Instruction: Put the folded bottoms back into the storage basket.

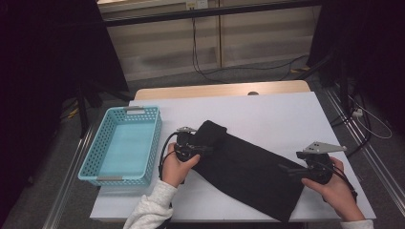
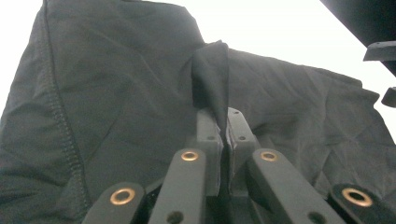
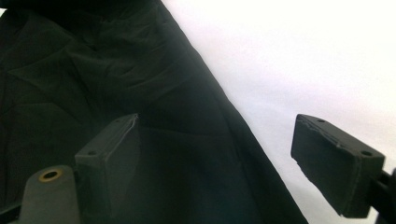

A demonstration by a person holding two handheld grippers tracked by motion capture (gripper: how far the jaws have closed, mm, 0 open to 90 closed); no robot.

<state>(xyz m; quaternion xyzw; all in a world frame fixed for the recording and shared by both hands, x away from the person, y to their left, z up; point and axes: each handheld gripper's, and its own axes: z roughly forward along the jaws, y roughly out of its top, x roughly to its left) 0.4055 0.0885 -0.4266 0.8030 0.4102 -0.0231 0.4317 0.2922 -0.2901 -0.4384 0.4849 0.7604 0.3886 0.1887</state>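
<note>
A black garment lies spread slantwise across the white table, with its upper left end folded over. My left gripper is at that folded end. In the left gripper view its jaws are shut on a pinched ridge of the black cloth. My right gripper is at the garment's lower right edge. It stands open, one jaw over the dark cloth and the other over bare table, so the cloth's edge runs between them untouched.
An empty light-blue perforated basket sits at the table's left edge, close to my left hand. A wooden strip borders the far side. Cables lie on the floor behind and to the right of the table.
</note>
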